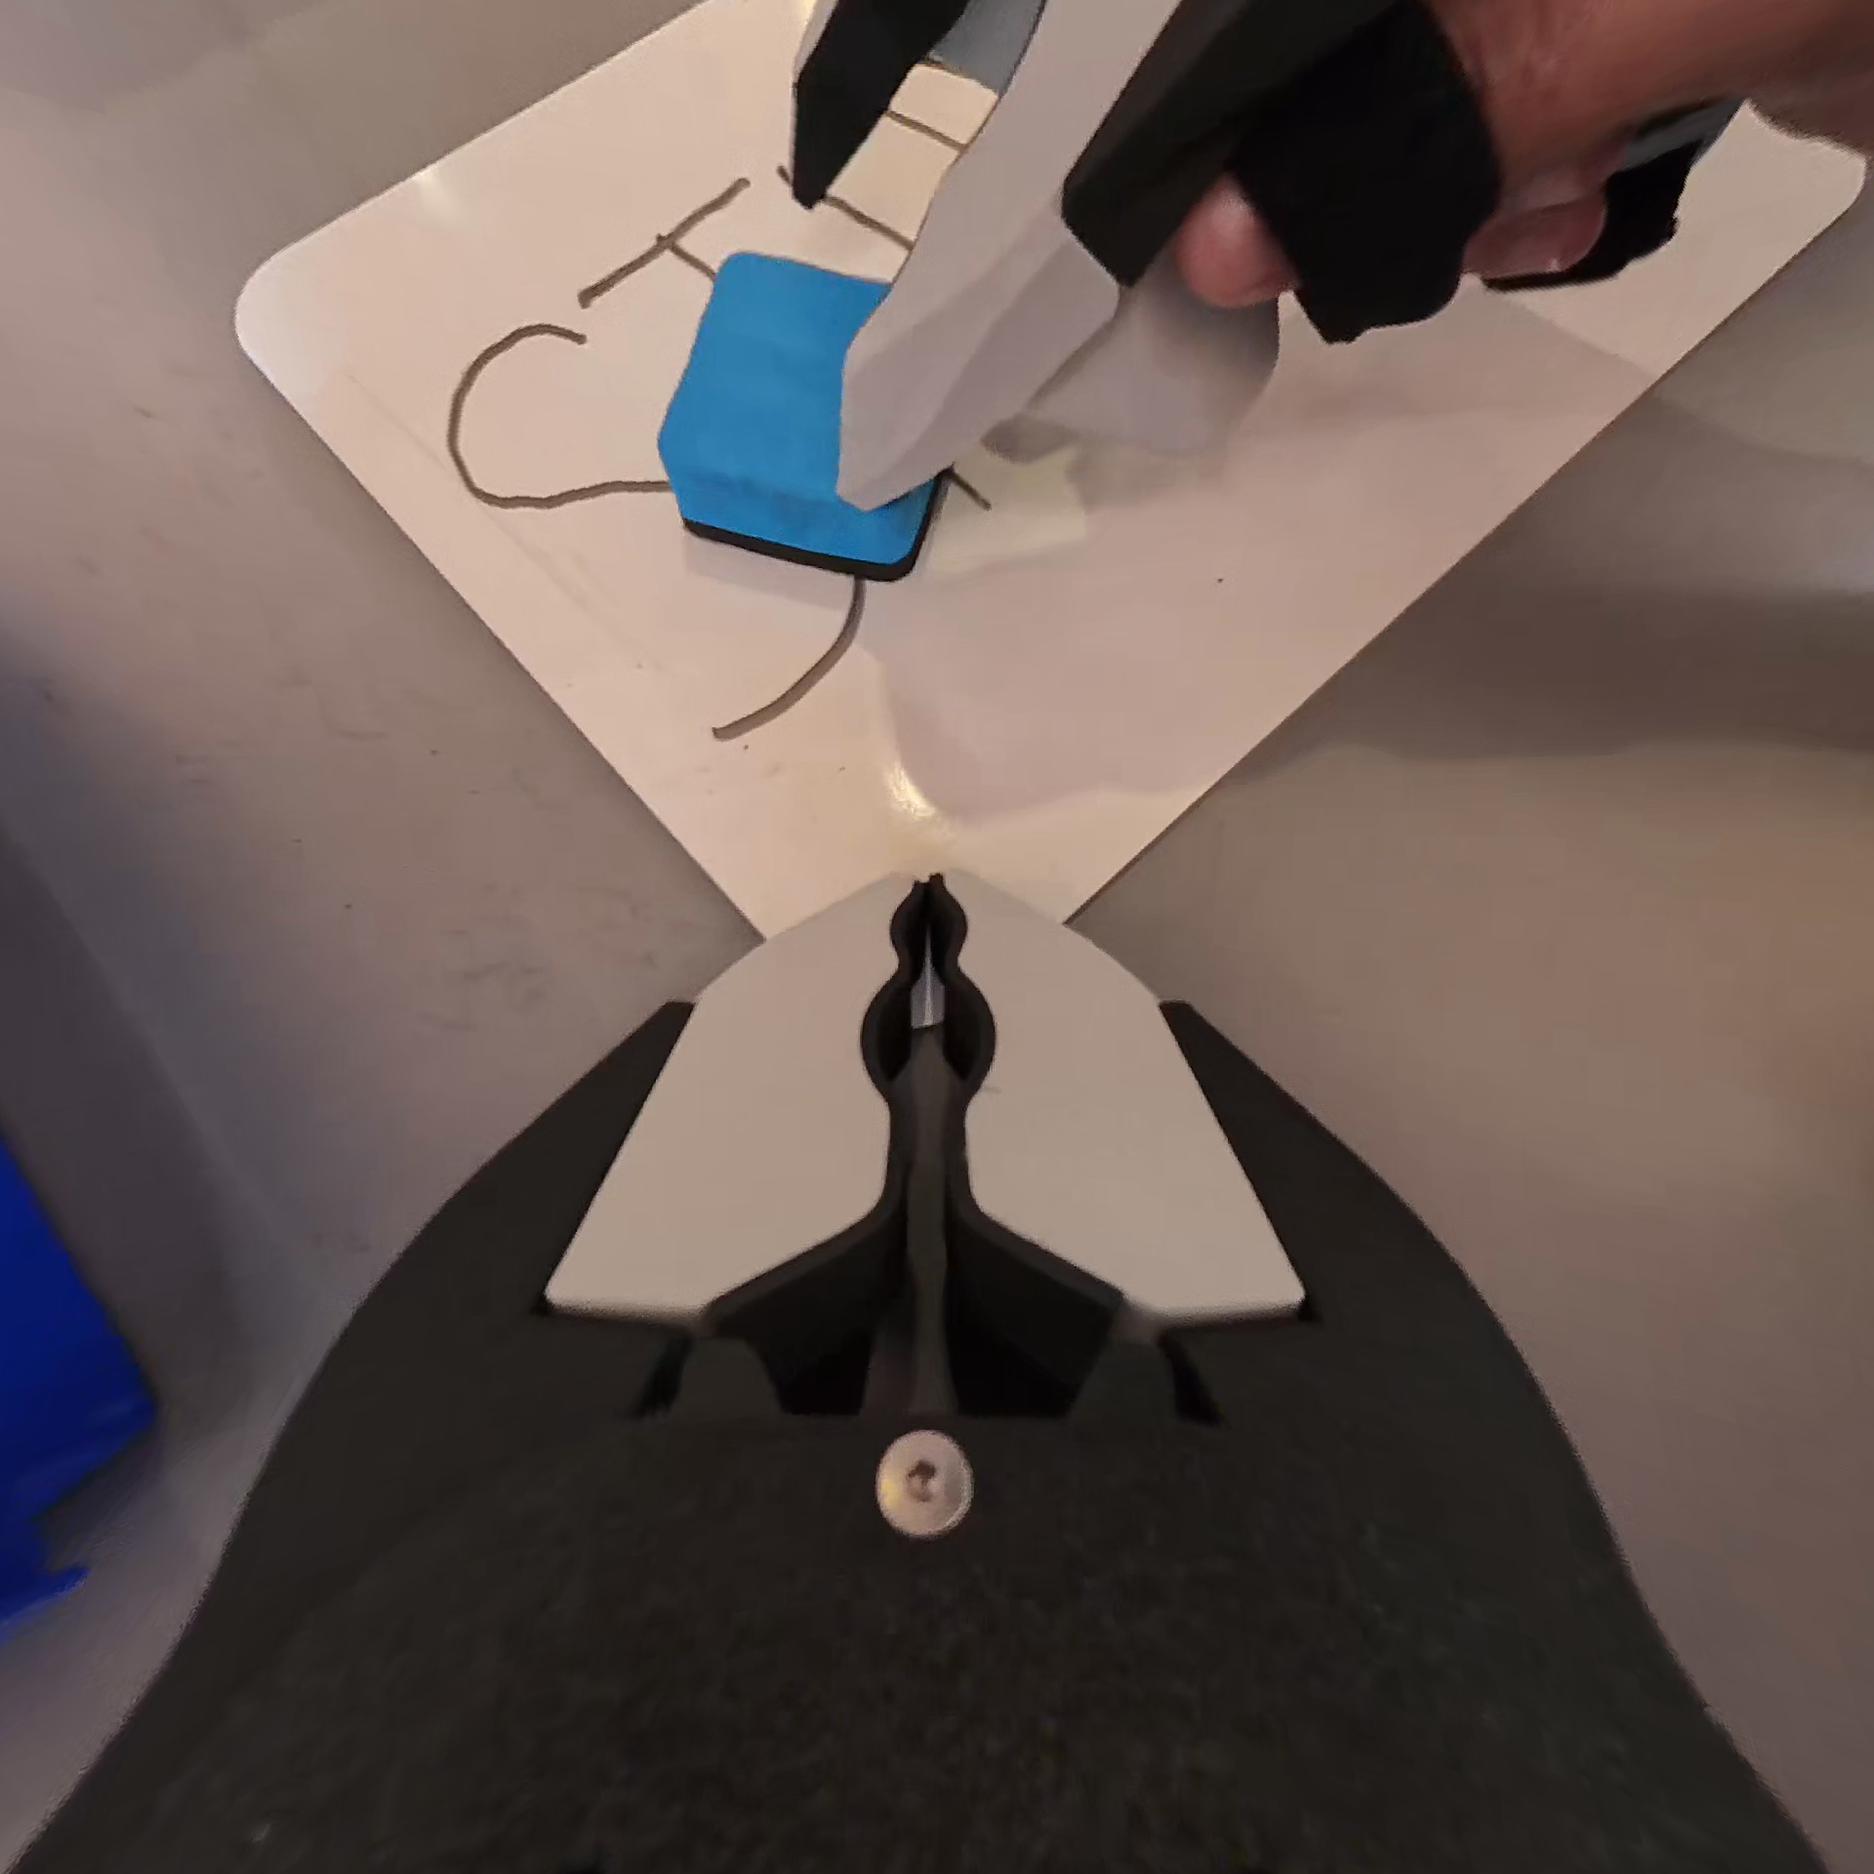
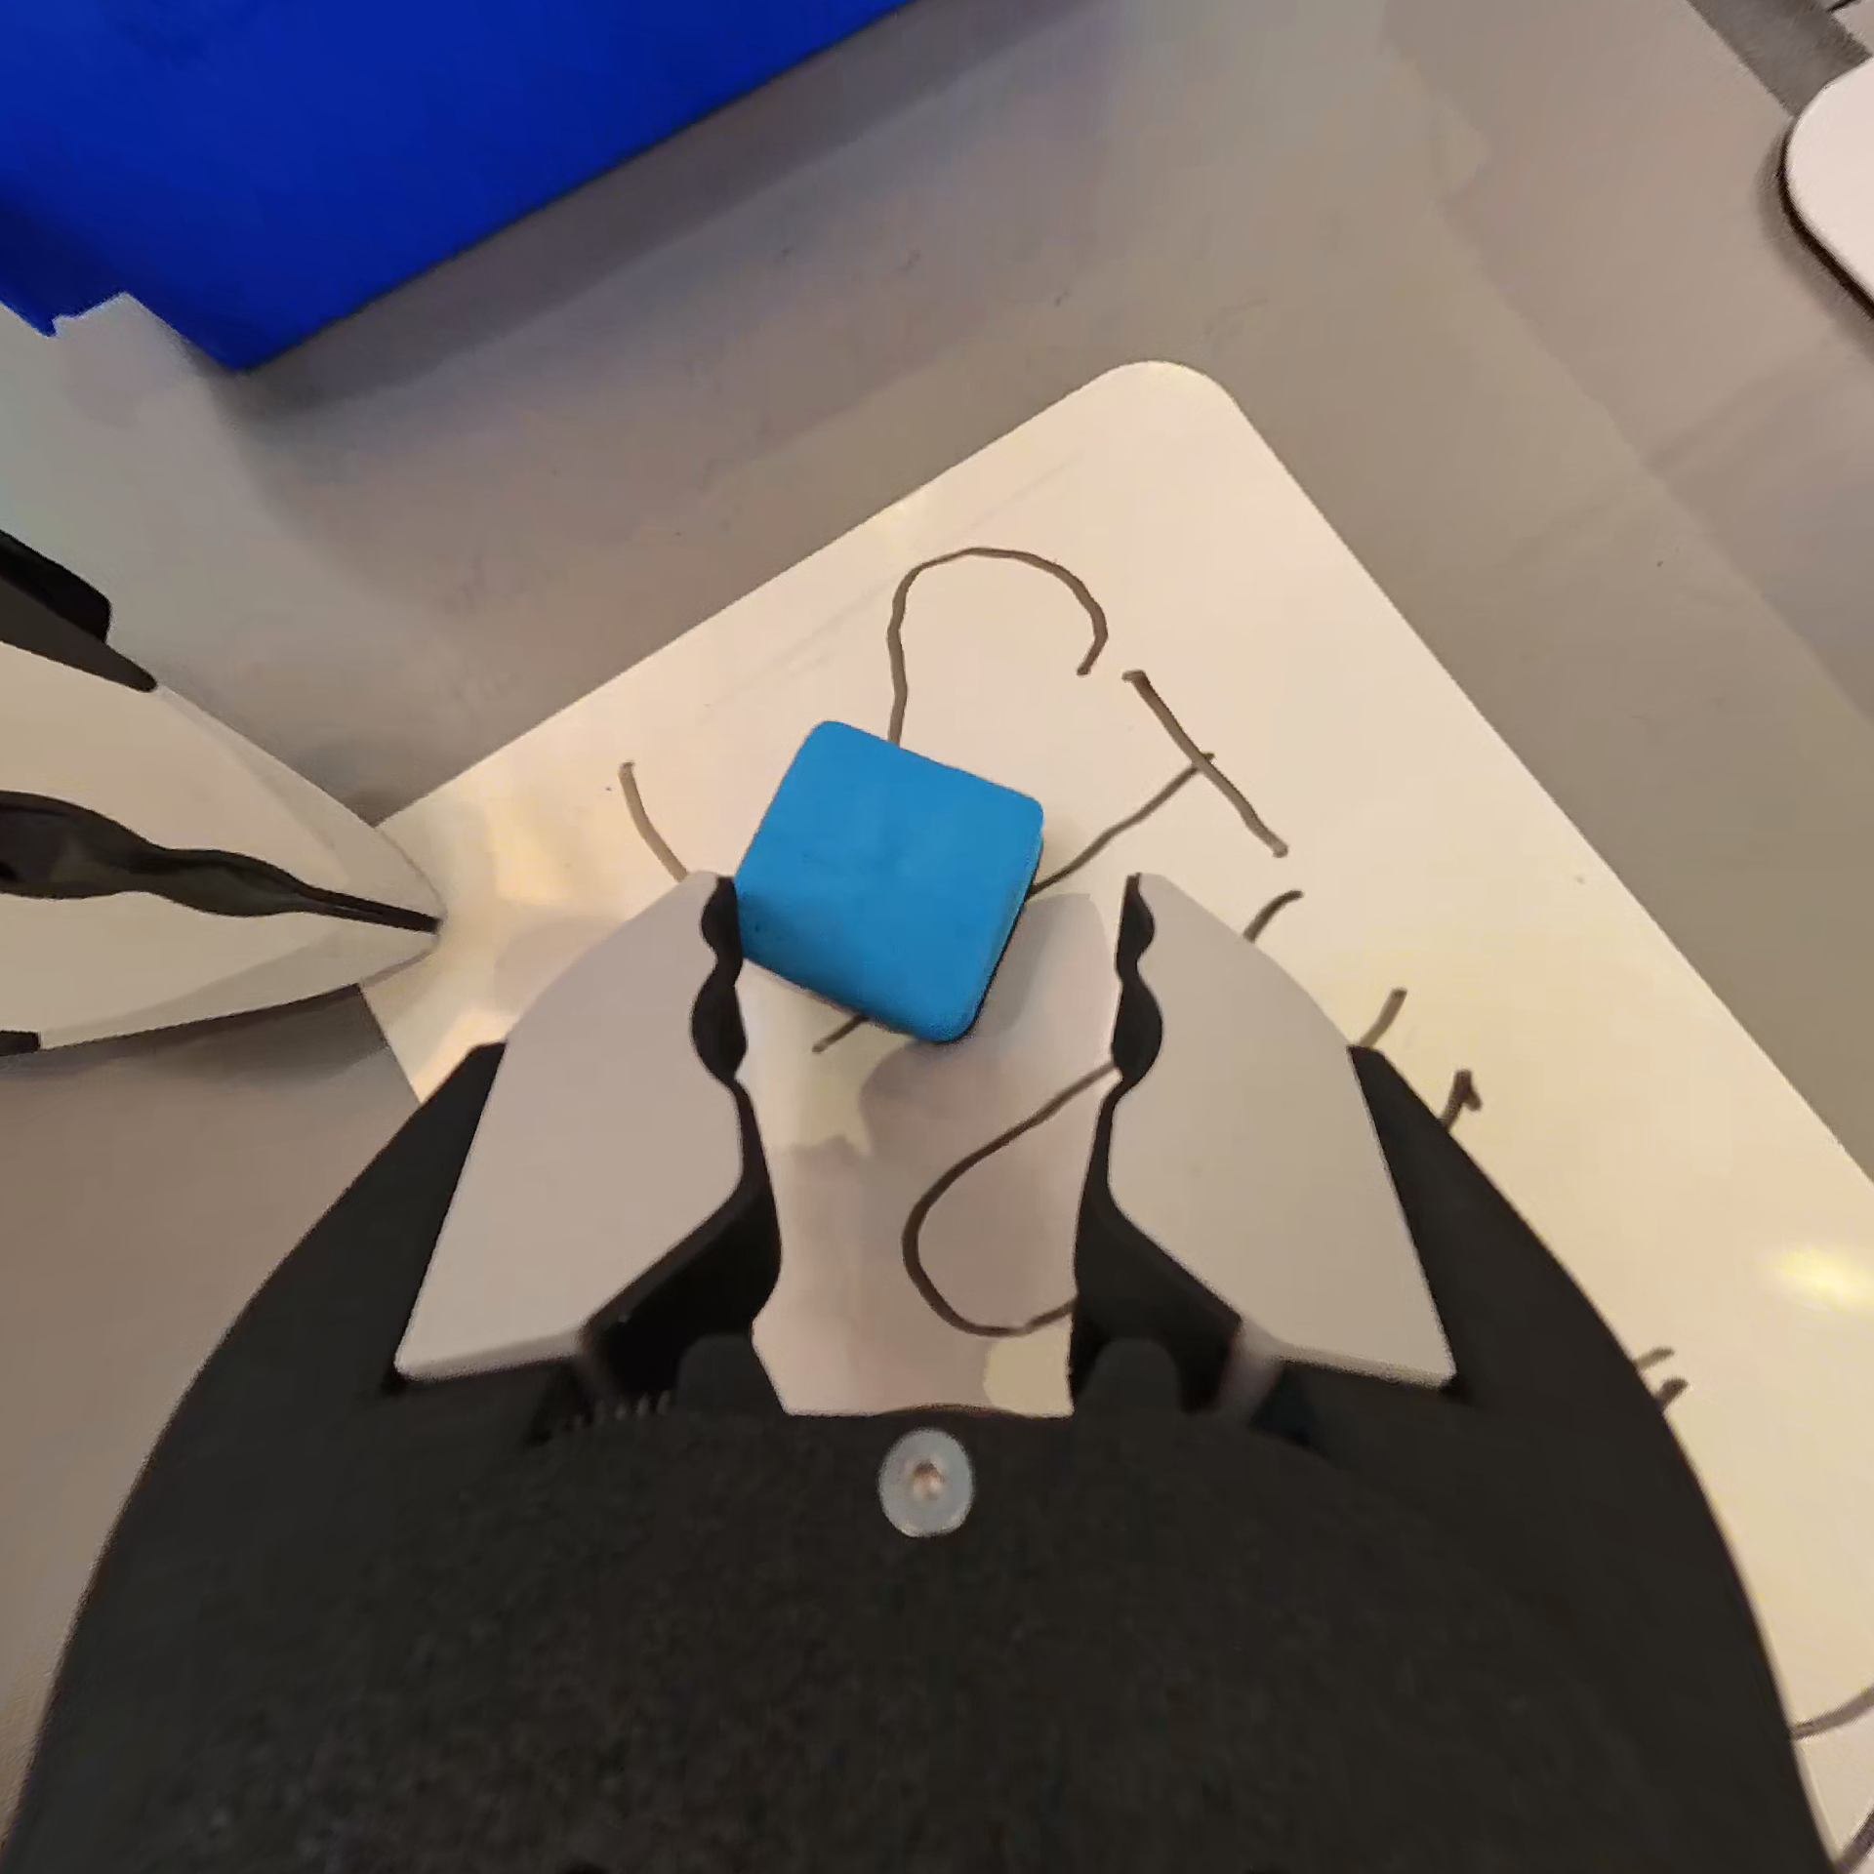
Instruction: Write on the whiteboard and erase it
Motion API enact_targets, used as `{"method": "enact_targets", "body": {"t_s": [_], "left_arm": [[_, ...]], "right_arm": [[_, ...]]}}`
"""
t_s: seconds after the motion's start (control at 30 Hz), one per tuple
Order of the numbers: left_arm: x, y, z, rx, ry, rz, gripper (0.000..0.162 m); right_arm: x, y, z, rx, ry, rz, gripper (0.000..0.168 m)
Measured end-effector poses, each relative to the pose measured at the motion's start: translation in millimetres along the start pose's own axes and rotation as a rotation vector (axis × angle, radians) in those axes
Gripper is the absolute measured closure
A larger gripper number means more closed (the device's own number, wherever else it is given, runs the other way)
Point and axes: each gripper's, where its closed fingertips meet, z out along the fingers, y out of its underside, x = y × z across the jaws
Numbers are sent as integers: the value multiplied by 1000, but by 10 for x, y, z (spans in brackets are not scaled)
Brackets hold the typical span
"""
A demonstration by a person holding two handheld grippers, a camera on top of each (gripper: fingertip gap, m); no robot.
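the whiteboard (image 2: pixel 1369 710) lay flat on the grey table (image 2: pixel 1014 304), turned cornerwise to both cameras, with dark marker strokes (image 2: pixel 994 1217) across it. the blue eraser (image 2: pixel 887 877) sat on the board near its middle, black felt side down, covering part of the strokes.

the right gripper (image 2: pixel 923 892) hovered just above the board with its jaws spread wide and nothing between them; the eraser lay just ahead of the tips, its near left edge touching or nearly touching the left fingertip (image 2: pixel 700 903). in the left wrist view a white finger (image 1: pixel 974 335) of this gripper overlapped the eraser's top, and a hand (image 1: pixel 1521 183) gripped its black handle above the board.

the left gripper (image 1: pixel 931 887) had its jaws pressed together, empty, its tip at the board's near corner; whether it touched the board was unclear.

a blue bin (image 2: pixel 355 152) stood on the table beyond the board's far edge, well apart from the eraser.
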Motion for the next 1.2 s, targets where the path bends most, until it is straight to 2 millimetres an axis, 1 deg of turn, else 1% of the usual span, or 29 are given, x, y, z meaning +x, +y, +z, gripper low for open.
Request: {"method": "enact_targets", "body": {"t_s": [0.2,0.3,0.33,0.47,0.5,0.6,0.63,0.67,0.73,0.77,0.8,0.83,0.87,0.9,0.97,1.0,1.07,1.1,1.13,1.17,1.2], "left_arm": [[-23,-2,-2,1,11,-33,162],[-33,-2,-1,1,1,-33,162],[-35,-2,-1,1,0,-34,162],[-51,-2,-3,1,1,-50,162],[-52,-2,-4,1,2,-53,162],[-62,-1,-2,-1,-3,-59,162],[-64,0,-3,-1,-6,-59,162],[-67,1,-3,-2,-9,-59,162],[-69,0,1,-3,-13,-57,162],[-74,-1,2,-5,-16,-60,162],[-77,-3,5,-6,-17,-62,162],[-78,-2,5,-6,-17,-62,162],[-78,0,4,-6,-18,-61,162],[-79,1,4,-8,-20,-59,162],[-78,6,-1,-8,-20,-56,162],[-79,10,-4,-9,-18,-57,162],[-82,19,-15,-7,-11,-66,162],[-82,21,-18,-7,-5,-68,162],[-82,22,-20,-8,2,-72,162],[-82,23,-20,-7,5,-76,162],[-82,23,-21,-7,5,-75,162]], "right_arm": [[-152,-41,16,-30,-39,-34,97],[-127,21,88,-87,-18,-79,96],[-113,33,110,-97,-10,-95,105],[-85,23,125,-127,8,-132,106],[-118,19,129,-134,-6,-142,107],[-348,15,169,-150,-71,-195,108],[-365,5,182,-157,-61,-217,108],[-365,2,188,-177,-66,-216,109],[-249,-17,205,-215,-46,-182,109],[-240,-31,214,-229,-52,-154,109],[-327,-42,223,-243,-85,-156,110],[-447,-44,234,-257,-111,-196,109],[-491,-43,250,-270,-99,-253,110],[-460,-51,260,-282,-90,-268,110],[-246,-78,265,-310,-72,-199,110],[-250,-77,260,-322,-83,-195,110],[-472,-50,264,-325,-93,-325,110],[-529,-42,262,-326,-101,-352,110],[-467,-39,259,-332,-104,-332,110],[-276,-49,255,-344,-70,-279,110],[-155,-59,250,-355,-59,-212,111]]}}
